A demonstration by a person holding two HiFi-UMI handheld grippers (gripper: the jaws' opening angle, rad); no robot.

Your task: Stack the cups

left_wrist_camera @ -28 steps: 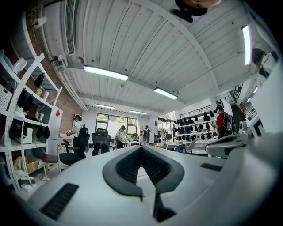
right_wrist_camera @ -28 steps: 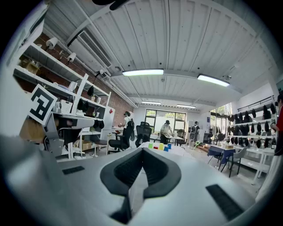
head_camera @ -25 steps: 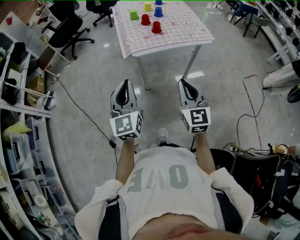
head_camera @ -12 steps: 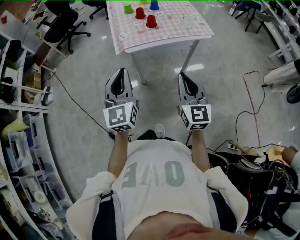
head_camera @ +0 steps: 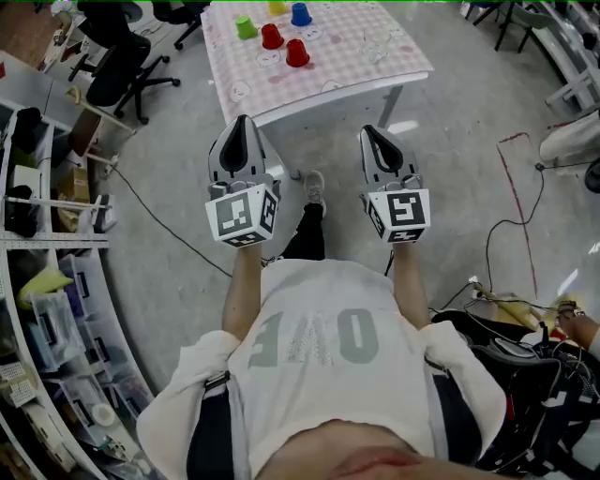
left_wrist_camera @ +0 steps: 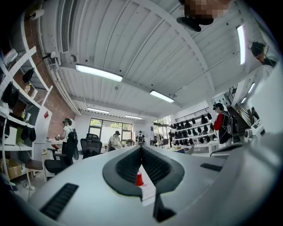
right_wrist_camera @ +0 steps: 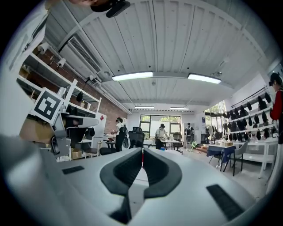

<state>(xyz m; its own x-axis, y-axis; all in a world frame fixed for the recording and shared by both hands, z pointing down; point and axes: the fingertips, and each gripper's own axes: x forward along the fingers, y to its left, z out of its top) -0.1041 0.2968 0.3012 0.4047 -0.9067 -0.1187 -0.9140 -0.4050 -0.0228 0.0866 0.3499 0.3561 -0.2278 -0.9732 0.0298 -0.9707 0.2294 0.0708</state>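
Several cups stand upside down on the table's checked cloth (head_camera: 356, 52) at the top of the head view: a green cup (head_camera: 246, 27), two red cups (head_camera: 272, 37) (head_camera: 297, 52), a blue cup (head_camera: 300, 14) and a yellow cup (head_camera: 277, 7). My left gripper (head_camera: 240, 122) and right gripper (head_camera: 371, 133) are held level over the floor, short of the table's near edge, both shut and empty. In the left gripper view a red cup (left_wrist_camera: 139, 178) shows through the hollow between the jaws of the left gripper (left_wrist_camera: 141, 149). The right gripper (right_wrist_camera: 142, 150) points at the same table.
Black office chairs (head_camera: 117, 61) stand left of the table. Shelving with bins (head_camera: 42, 281) lines the left side. A cable (head_camera: 155, 220) runs over the floor. Bags and cords (head_camera: 525, 366) lie at the lower right. Other people work far down the room (right_wrist_camera: 161, 132).
The person has walked towards the table. Both grippers have come forward with the body, and the table's near edge now lies just beyond their tips. Both stay shut.
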